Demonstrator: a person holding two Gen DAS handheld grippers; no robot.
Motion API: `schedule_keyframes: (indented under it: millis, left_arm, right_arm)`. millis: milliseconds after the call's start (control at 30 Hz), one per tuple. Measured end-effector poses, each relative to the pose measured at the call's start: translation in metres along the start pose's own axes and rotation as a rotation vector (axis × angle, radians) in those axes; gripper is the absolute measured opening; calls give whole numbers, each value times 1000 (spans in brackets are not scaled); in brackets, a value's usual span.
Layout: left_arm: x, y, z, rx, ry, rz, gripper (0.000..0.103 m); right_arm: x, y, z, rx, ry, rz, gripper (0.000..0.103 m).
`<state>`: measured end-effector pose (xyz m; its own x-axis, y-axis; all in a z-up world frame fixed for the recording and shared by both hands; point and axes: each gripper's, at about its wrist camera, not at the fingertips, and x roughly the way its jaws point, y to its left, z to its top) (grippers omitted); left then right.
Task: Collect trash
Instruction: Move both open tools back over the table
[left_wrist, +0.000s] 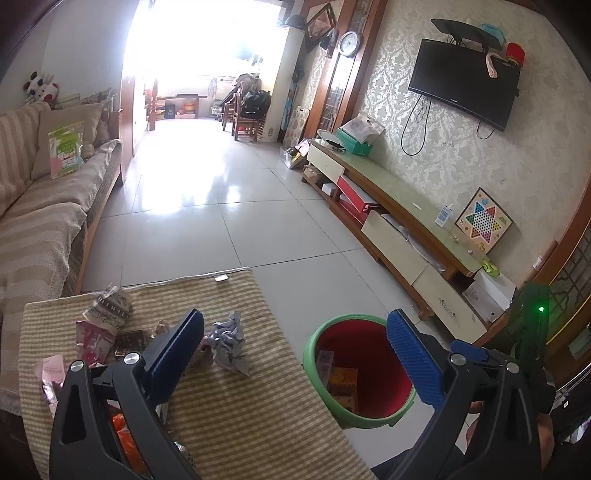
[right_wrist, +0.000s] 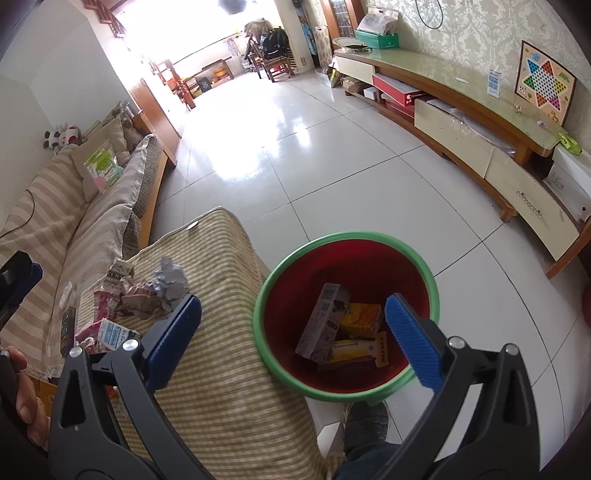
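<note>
Trash (right_wrist: 140, 302) partly binned: boxes (right_wrist: 343, 328) in bin (right_wrist: 430, 280); wrappers left on counter (right_wrist: 229, 369). Both grippers' fingers apart, empty.

left gripper (left_wrist: 295, 350): jaws wide apart, empty, angled down | right gripper (right_wrist: 293, 328): jaws wide apart, empty, angled down

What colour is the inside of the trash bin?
Red inside the trash bin, with a green rim; clearest in the right wrist view.
</note>
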<state>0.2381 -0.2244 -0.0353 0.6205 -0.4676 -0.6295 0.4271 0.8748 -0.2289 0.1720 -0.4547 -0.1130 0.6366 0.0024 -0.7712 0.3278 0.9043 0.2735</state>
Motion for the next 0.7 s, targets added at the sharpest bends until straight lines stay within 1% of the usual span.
schedule_keyframes:
  millis: [400, 533, 700]
  left_arm:
    - [-76, 68, -39, -68, -28, 55, 95]
    - [-96, 90, -54, -91, -26, 84, 95]
    - [-114, 114, -73, -101, -15, 130, 95]
  right_arm:
    - [-25, 85, -32, -122, 9, 51, 98]
    - [-31, 111, -46, -167, 11, 68, 98]
    - [-30, 136, -61, -208, 31, 88, 98]
